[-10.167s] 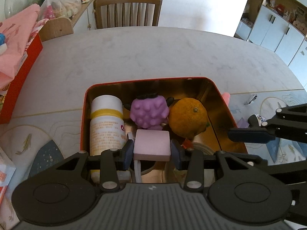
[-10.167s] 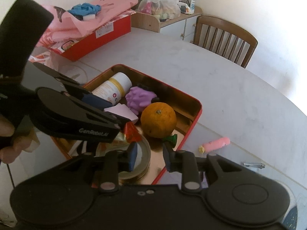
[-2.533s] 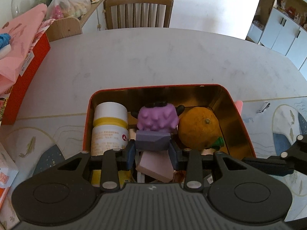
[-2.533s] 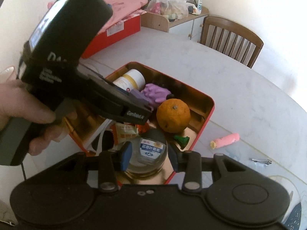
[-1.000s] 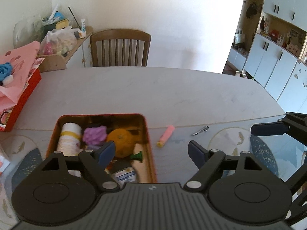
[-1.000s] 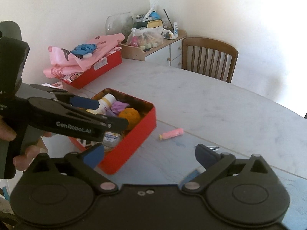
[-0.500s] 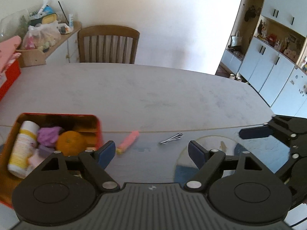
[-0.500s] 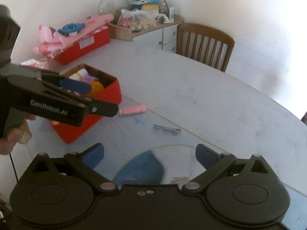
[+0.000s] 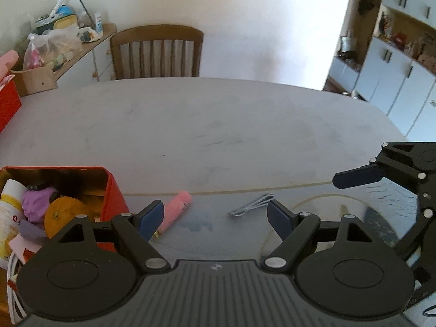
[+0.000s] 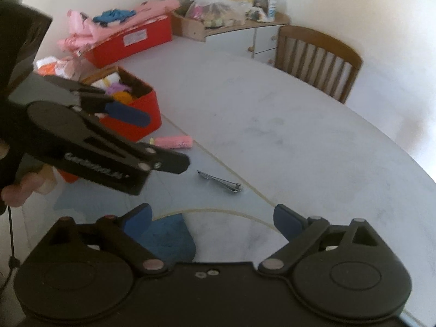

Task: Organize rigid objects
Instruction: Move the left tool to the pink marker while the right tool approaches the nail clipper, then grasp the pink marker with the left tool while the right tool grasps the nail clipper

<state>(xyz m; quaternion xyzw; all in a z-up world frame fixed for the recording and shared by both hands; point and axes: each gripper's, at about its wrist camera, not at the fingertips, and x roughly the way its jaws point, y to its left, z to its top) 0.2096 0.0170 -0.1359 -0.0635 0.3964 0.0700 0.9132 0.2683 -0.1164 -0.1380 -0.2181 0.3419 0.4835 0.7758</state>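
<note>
Red tin [image 9: 113, 200] far left on tabletop [image 9: 218, 125], holds orange [image 9: 64, 214], purple toy [image 9: 38, 204], white bottle [image 9: 11, 199]. Left tongs [image 9: 215, 216] angled down, apart, empty, over pink tube [image 9: 177, 209] and metal clip [image 9: 252, 204]. Right tongs [image 10: 211, 222] angled down, apart, empty, just been closing slightly. Writing on left tongs too blurred to read.

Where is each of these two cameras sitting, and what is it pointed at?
Left wrist: rides the left hand-held gripper, open; looks across the table to a chair; the right one's finger intrudes.
Right wrist: rides the right hand-held gripper, open; looks leftward; a hand shows.
Shared: red tin, pink tube, nail clippers.
</note>
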